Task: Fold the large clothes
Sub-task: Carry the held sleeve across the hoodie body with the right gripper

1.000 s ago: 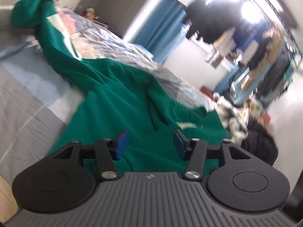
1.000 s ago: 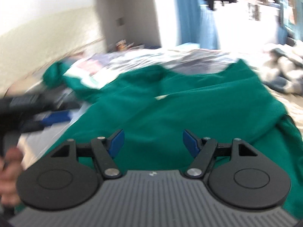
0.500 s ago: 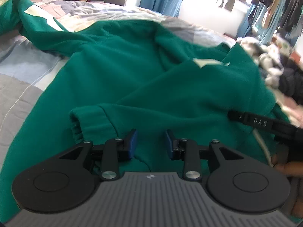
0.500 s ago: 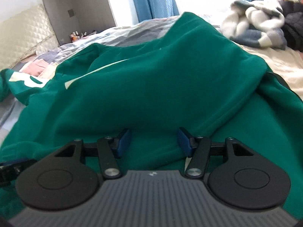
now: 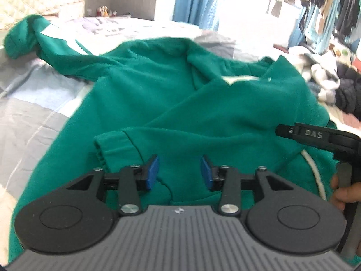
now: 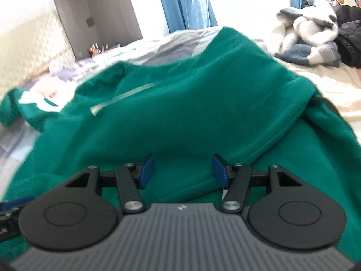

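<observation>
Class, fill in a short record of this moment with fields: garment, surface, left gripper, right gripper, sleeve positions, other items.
garment: green sweatshirt, spread out, partly folded
surface: patchwork bedspread
left gripper: open, low over the fabric, holding nothing
right gripper: open, low over the fabric, holding nothing
sleeve positions: folded sleeve cuff lies across the body; far sleeve stretched out to the left
other items: pile of clothes on the right

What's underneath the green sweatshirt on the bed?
The green sweatshirt lies spread on a patchwork bedspread of grey and blue panels, visible along its left edge. One sleeve is folded over its front. Anything beneath the fabric is covered.
</observation>
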